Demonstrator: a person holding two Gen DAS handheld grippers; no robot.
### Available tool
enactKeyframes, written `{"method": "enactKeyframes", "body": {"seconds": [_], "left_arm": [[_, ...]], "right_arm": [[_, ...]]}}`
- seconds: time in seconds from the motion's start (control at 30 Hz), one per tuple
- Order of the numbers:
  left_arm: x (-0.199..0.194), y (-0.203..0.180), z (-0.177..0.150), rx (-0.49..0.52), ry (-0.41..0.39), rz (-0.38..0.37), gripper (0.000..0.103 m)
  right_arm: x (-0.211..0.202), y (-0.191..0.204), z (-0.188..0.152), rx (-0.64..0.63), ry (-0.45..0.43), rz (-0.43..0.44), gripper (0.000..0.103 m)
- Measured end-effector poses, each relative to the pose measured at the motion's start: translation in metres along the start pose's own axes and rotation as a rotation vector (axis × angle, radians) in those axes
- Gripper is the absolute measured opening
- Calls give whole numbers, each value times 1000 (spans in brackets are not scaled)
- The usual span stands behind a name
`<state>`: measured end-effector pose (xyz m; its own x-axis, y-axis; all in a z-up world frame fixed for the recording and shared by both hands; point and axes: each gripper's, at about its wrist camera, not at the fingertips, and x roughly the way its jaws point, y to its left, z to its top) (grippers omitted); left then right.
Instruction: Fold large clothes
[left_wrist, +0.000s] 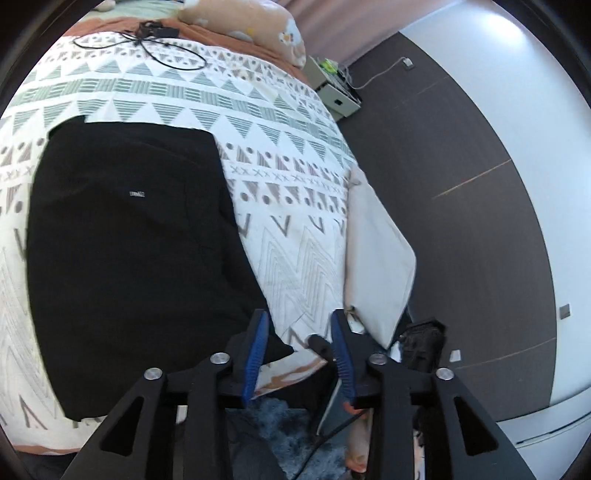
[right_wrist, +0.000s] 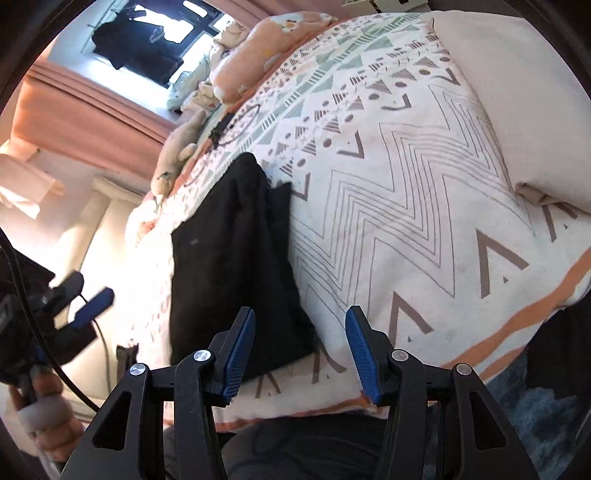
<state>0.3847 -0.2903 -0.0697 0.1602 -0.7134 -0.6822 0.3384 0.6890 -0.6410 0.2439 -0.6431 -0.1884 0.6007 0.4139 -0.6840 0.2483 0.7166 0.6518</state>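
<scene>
Blue ribbed pads lined the black fingers of the left gripper, which stood spread apart with nothing between them, its tips hanging over the near edge of the bed just beside a corner of the black garment. The right gripper was likewise wide open and empty, poised above the foot of the patterned bedspread, with its left finger over the near end of the garment. That garment lay flat on the bedspread as a dark, roughly rectangular slab with a small white label near its middle; in the right wrist view it looked narrower, with one folded layer showing along its far right edge. Beyond it, toward the head of the bed, a black cable lay looped on the cover near a peach-coloured pillow. A pale cushion rested against the bed's side, above the dark wood-grain floor. At the left edge of the right wrist view the other gripper's blue-tipped fingers and a hand could be seen.
</scene>
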Motion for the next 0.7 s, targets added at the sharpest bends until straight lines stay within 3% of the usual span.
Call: {"method": "enactKeyframes", "body": {"seconds": [0.03,0.1,0.33,0.47,0.5,0.6,0.7], "left_arm": [[-6,4,1,-2,-25,28,47],[-21,14,-1,-12,-71,75,53],[-63,61,-9,-116,-151,179,54],[-81,87,-7,-155,-179,232,54],[-84,94,-9,-166,-181,241,54],[-91,113,-15,-199,-182,271,54],[-89,129,-20,-225,-175,290,54]], "right_arm": [[-2,0,1,0,-7,8,64],[-7,2,3,-3,-18,30,68],[10,40,5,-67,16,101,68],[24,56,1,-99,33,96,68],[28,59,-1,-109,36,90,64],[36,62,-6,-128,65,87,18],[36,57,-12,-150,55,70,11]]}}
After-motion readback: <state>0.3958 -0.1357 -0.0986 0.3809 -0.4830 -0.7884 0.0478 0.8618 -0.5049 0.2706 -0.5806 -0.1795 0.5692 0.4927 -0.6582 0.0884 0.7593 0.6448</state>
